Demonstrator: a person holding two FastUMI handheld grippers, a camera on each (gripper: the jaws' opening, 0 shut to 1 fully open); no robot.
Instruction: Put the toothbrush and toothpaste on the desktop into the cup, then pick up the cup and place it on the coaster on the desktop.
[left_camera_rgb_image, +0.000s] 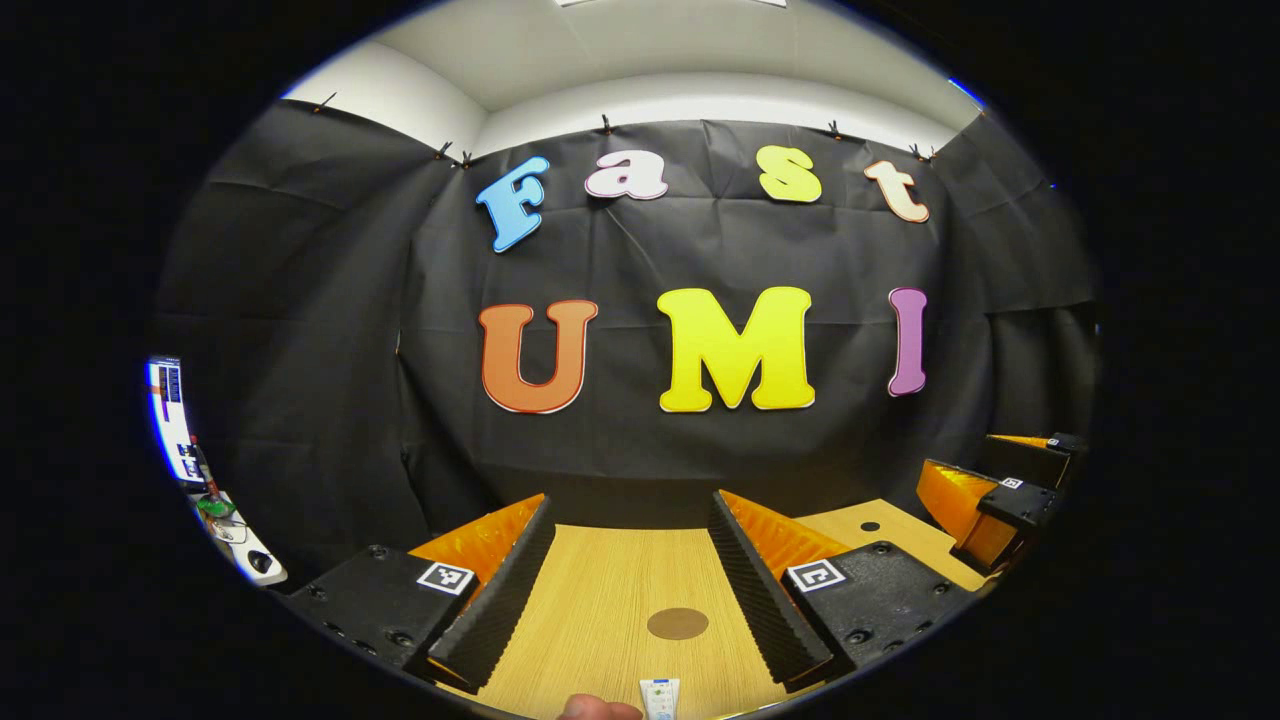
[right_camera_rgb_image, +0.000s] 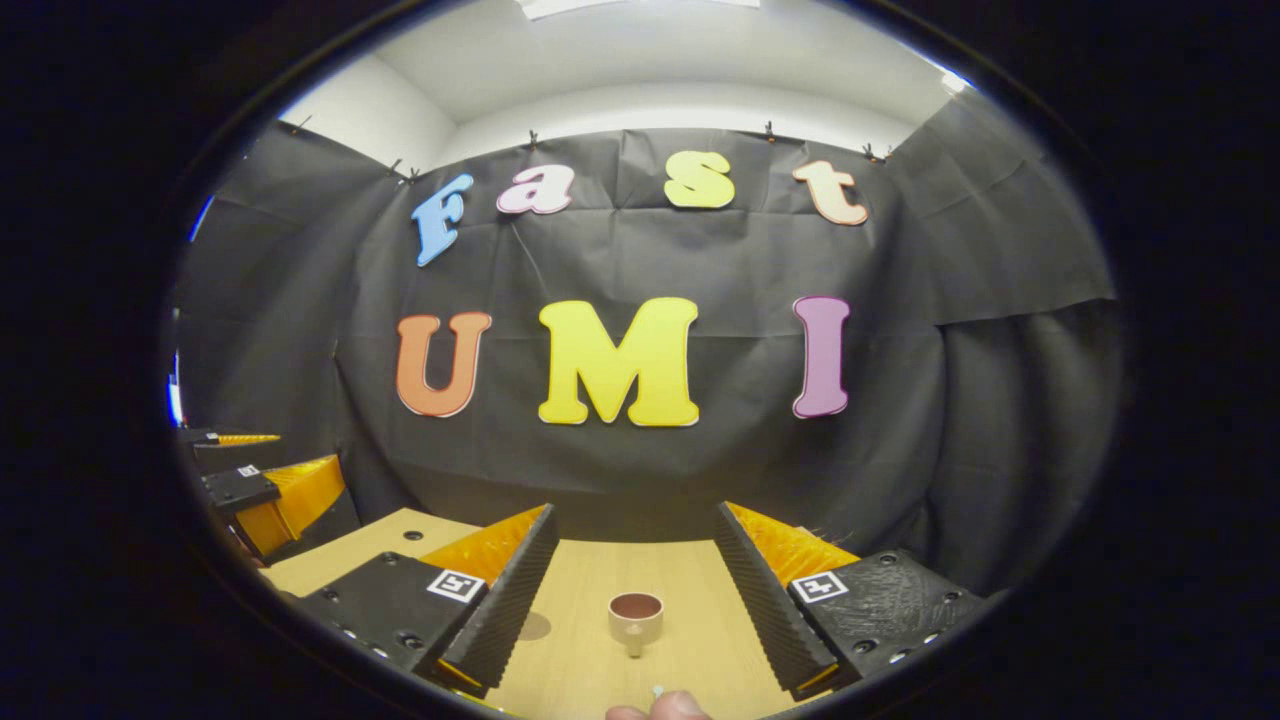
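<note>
Hovering wide open and empty, either tool (left_camera_rgb_image: 632, 590) (right_camera_rgb_image: 632, 590) could knock over the light cup (right_camera_rgb_image: 635, 616) when reaching for the toothpaste (left_camera_rgb_image: 659, 697).

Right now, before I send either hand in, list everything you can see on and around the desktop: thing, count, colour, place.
Desktop: one, light wood, below both grippers.
Coaster: one, brown, round, flat on the desktop ahead of the left gripper.
Cup: one, beige with a dark inside, upright on the desktop ahead of the right gripper.
Toothpaste: one, white tube, at the bottom edge of the left gripper view, near side of the coaster.
Toothbrush: not identifiable; a small pale tip at the bottom of the right gripper view may be it.
Left gripper: open, above the desktop.
Right gripper: open, above the desktop.
</note>
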